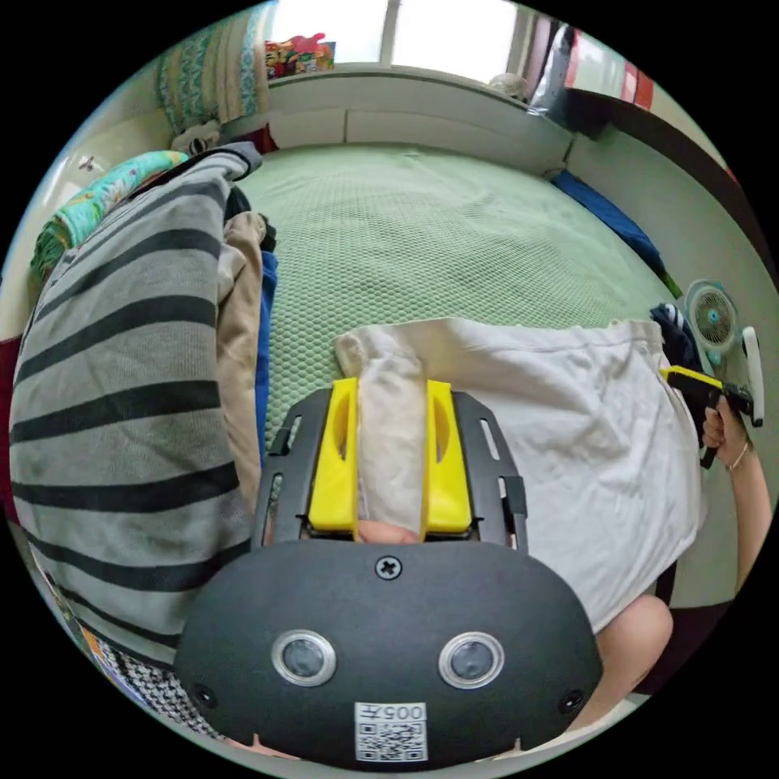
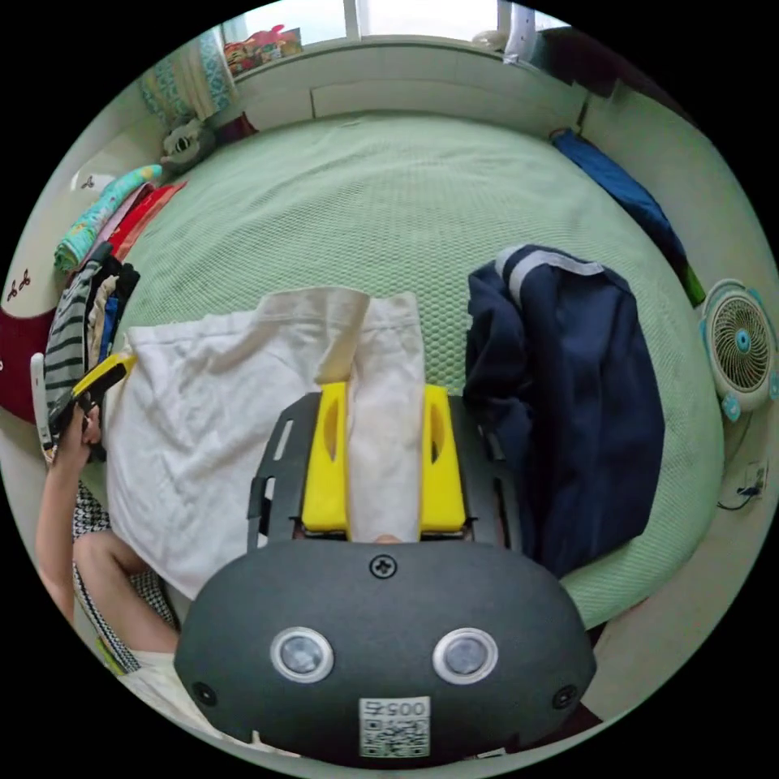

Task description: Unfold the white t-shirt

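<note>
Green mesh bedding covers the bed under the window, and the white t-shirt hangs stretched across its near edge, held up between the two grippers. The left gripper has its yellow fingers closed on a bunched fold of the shirt's cloth at one end; the right gripper has its fingers clamped the same way on the other end.

A striped grey garment heads a heap of clothes just beside the left gripper, and a navy jacket lies just beside the right one. My worry is that each grip holds a thick wad rather than a single edge, so the shirt may stay doubled when pulled apart, or a layer may slip out of the fingers. Spreading it wider could also drag the cloth over the jacket or the heap. A small fan stands beyond the bed's edge, clear of the work.
</note>
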The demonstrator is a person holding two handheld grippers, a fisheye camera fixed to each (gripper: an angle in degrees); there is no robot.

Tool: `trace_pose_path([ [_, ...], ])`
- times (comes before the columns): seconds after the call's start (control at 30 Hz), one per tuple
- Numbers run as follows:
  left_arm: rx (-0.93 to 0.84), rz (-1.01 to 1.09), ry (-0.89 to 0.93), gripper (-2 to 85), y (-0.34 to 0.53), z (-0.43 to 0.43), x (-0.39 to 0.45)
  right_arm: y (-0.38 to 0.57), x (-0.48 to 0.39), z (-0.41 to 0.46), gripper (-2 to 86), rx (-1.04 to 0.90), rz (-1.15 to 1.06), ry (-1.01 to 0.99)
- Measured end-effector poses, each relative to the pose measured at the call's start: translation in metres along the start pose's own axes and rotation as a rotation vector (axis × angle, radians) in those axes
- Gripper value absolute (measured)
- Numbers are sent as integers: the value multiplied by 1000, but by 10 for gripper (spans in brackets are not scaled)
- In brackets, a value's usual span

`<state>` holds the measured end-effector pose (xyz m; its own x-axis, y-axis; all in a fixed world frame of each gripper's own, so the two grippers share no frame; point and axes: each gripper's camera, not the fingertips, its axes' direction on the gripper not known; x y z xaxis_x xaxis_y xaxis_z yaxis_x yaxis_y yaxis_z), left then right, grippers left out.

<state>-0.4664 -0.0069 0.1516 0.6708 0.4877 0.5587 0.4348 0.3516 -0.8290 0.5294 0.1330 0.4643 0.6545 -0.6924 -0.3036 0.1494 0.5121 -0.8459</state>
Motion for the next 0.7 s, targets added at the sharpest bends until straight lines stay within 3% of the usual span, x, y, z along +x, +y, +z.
trace_pose_path([
  [0.17, -3, 12, 70, 45, -22, -15, -16, -8, -7, -21, -12, 66, -33, 47],
  [0.33, 42, 22, 39, 51, -56, -25, -24, -45, 5, -45, -8, 147, 119, -15],
  [0.47, -107, -52, 19, 58, -54, 3, -39, -50, 7, -21, 5, -8, 202, 38],
  [0.6, -28, -110, 164, 52, -29, -3, -60, -24, 13, -14, -7, -22, 183, 142],
  [0.7, 15, -107, 212, 48, -20, -14, -66, -3, 31, -29, -15, 69, 207, 52],
])
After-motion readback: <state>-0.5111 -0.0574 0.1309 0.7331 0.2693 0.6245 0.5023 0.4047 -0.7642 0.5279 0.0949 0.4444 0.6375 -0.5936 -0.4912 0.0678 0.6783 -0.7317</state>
